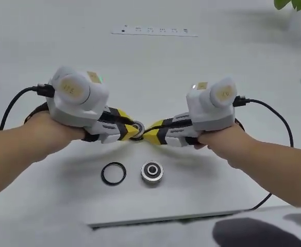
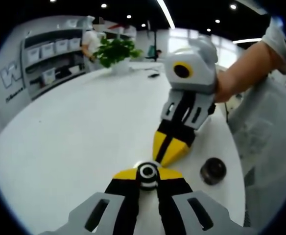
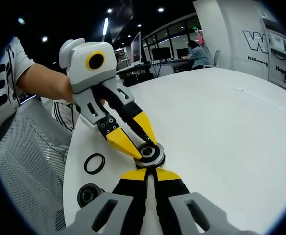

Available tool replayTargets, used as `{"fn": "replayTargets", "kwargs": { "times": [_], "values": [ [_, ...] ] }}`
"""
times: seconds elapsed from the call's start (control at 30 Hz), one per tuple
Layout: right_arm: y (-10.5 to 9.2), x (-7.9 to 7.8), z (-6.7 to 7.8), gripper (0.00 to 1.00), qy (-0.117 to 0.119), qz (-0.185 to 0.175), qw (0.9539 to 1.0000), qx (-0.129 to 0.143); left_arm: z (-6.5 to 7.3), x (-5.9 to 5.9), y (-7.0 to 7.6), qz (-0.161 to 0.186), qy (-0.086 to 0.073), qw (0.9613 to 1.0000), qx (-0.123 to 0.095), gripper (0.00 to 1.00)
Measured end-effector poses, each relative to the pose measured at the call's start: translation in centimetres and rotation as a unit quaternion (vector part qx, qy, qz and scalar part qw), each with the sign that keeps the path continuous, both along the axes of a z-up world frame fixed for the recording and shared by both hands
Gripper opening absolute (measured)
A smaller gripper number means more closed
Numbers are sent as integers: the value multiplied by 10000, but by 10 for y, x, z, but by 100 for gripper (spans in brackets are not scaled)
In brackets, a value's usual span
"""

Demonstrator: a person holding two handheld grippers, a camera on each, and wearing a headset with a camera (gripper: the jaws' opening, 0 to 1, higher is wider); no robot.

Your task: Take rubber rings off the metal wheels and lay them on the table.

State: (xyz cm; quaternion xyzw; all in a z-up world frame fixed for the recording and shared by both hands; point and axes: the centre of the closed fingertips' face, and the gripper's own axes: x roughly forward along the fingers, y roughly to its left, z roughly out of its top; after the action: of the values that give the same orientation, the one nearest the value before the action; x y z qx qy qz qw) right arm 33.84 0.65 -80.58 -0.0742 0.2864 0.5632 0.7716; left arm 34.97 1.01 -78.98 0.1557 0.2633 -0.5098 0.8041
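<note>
Grip comes first from the left claw (image 1: 130, 131), whose yellow-tipped jaws are clamped on either side of a small metal wheel with a black rubber ring round it (image 2: 148, 173). It holds the wheel clear above the white desk (image 1: 191, 62), face turned upward. Just right of that wheel, the right claw (image 3: 151, 172) meets it nose to nose. Its jaws are drawn together with their tips against the near rim, and I cannot tell whether any rubber is pinched between them. The two claws lie roughly in one line through the wheel, so the ring would likely be peeled off rightward, away from the left claw. Below the held wheel on the desk lie a loose black rubber ring (image 1: 113, 173) and, right of it, a second metal wheel (image 1: 152, 172).
</note>
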Motion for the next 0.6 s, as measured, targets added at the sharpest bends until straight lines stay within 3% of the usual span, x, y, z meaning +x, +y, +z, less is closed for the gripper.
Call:
{"fn": "replayTargets", "kwargs": {
  "times": [0.27, 0.6],
  "values": [
    [-4, 4, 1, 0, 254, -250, 9993, 128, 0, -1, 0, -51, -121, 9999, 112, 13],
    [-7, 7, 4, 0, 700, -576, 9949, 437, 0, -1, -1, -65, -190, 9996, 182, 13]
  ]
}}
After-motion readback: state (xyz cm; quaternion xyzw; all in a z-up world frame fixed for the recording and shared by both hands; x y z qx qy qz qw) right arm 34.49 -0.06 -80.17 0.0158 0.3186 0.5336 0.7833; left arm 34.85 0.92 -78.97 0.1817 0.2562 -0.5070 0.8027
